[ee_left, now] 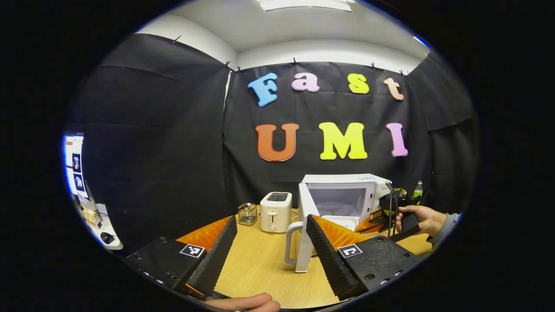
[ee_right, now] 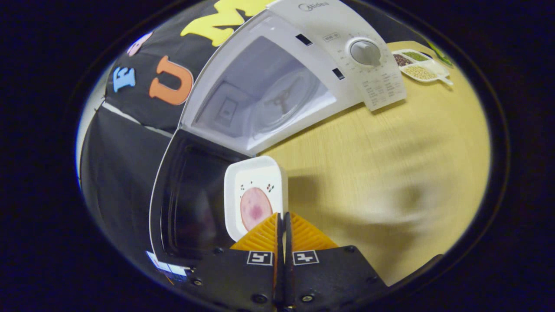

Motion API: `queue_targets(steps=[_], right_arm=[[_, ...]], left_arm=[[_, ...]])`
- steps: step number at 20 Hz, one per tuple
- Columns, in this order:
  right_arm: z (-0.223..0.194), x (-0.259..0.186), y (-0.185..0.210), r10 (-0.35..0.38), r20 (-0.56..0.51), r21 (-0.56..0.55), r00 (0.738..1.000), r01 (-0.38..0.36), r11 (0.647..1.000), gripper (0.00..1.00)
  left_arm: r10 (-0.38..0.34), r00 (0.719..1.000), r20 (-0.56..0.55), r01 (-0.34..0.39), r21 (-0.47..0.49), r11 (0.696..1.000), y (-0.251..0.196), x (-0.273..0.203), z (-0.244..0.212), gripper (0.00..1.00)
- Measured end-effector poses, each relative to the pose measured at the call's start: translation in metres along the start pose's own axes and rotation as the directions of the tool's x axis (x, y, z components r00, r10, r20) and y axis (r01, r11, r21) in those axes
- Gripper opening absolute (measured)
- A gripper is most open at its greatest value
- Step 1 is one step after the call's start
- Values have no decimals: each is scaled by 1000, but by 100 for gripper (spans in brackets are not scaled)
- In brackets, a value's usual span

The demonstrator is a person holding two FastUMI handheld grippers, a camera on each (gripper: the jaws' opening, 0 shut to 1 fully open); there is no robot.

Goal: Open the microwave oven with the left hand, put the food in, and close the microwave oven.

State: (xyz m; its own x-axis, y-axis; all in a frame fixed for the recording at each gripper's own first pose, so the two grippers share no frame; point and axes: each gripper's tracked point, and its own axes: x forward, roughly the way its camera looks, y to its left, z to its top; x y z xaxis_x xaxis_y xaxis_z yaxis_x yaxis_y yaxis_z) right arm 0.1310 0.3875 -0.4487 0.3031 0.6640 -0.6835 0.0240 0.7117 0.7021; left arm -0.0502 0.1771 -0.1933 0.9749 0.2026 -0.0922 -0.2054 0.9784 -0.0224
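Pinching the near rim of the white food tray [ee_right: 255, 197], the right tool [ee_right: 282, 225] is holding this light, rigid, probably slippery dish just before the open microwave [ee_right: 277, 82], while the left tool [ee_left: 271, 242] is hovering spread.

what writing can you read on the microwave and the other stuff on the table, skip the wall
"Midea": brand mark on the microwave oven, above its control panel.
Print around the dial and the lines below it: too small to read.
Toaster: nothing legible.
White food tray in the right gripper: no words.
Square markers on that gripper: coded patterns, not text.
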Motion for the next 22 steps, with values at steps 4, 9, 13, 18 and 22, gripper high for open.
queue_targets(steps=[4,9,13,18,22], right_arm=[[34,33,12,22,189,156,982,-52,986,0],[97,62,14,2,468,262,884,-141,955,4],[131,86,26,30,567,217,823,-185,958,7],[159,104,16,-1,659,209,752,-181,961,8],[183,106,4,-36,758,125,652,-91,988,10]], left_arm=[[8,1000,-19,-8,-6,1000,10,9,-11,95],[9,1000,-30,-9,-21,1000,18,21,-23,95],[-6,999,-45,5,-28,1000,19,33,-33,95],[-20,998,-60,18,-34,999,15,44,-39,95],[-13,998,-56,12,-21,1000,18,46,-43,95]])
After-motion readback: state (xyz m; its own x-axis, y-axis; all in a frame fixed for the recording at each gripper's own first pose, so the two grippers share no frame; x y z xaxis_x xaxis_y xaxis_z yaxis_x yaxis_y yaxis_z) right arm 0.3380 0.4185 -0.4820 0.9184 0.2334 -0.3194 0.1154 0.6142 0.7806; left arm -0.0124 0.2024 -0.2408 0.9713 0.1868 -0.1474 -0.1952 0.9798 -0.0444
